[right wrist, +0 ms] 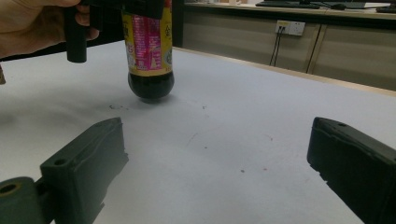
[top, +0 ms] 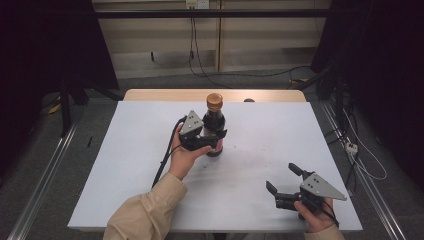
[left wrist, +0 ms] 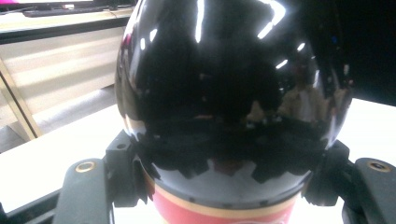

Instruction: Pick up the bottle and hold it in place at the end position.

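A lab recording bay. Black curtains flank the white table. Behind the table, loose cables hang below a wall socket.

Printed matter on the bottle.
The label on the bottle is pink and yellow with small print, too blurred to read; no other text is legible.

A white table with a wooden far edge carries one dark bottle standing upright near its middle; small dark specks mark the surface.
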Motion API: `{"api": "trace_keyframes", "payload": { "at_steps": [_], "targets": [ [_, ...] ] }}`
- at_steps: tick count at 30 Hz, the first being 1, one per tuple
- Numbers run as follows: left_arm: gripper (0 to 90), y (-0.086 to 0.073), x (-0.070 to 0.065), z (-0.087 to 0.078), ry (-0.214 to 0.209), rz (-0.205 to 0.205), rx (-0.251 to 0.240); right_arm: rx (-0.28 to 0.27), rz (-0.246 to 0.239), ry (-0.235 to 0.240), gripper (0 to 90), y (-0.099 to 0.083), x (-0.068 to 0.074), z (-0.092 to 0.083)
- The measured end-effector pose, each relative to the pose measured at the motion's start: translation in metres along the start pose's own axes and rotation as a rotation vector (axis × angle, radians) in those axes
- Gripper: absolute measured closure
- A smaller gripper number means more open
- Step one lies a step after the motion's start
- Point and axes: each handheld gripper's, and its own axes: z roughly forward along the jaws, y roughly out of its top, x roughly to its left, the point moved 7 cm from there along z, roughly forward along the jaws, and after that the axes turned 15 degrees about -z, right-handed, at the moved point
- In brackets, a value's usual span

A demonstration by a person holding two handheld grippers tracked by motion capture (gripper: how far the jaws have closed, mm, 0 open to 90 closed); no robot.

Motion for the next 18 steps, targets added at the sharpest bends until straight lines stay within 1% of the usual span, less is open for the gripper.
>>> {"api": "trace_keyframes", "payload": {
  "at_steps": [1, 2, 3, 4, 5, 13, 18],
  "targets": [
    [30.5, 0.000, 0.001, 0.001, 0.010, -0.009, -0.006, 0.000, -0.003, -0.004, 3.6, 0.000, 0.000, -0.001],
    [30.5, -0.001, 0.001, 0.002, 0.005, -0.006, 0.002, 0.000, -0.003, -0.004, 3.6, 0.000, 0.000, -0.001],
    [30.5, -0.001, 0.003, 0.003, 0.009, -0.002, 0.005, 0.000, 0.000, -0.004, 3.6, 0.000, 0.000, -0.001],
    [30.5, -0.001, 0.004, 0.003, 0.019, -0.006, 0.006, 0.000, 0.000, -0.004, 3.6, 0.000, 0.000, -0.001],
    [30.5, -0.002, 0.005, 0.004, 0.014, -0.002, 0.009, 0.000, 0.000, -0.004, 3.6, 0.000, 0.000, -0.002],
    [30.5, -0.002, 0.011, 0.008, 0.032, -0.019, -0.005, 0.001, -0.003, -0.002, 3.6, -0.001, 0.000, -0.001],
    [30.5, -0.002, 0.012, 0.013, 0.037, -0.010, -0.005, 0.000, -0.006, 0.001, 3.6, 0.000, 0.001, -0.001]
  ]
}}
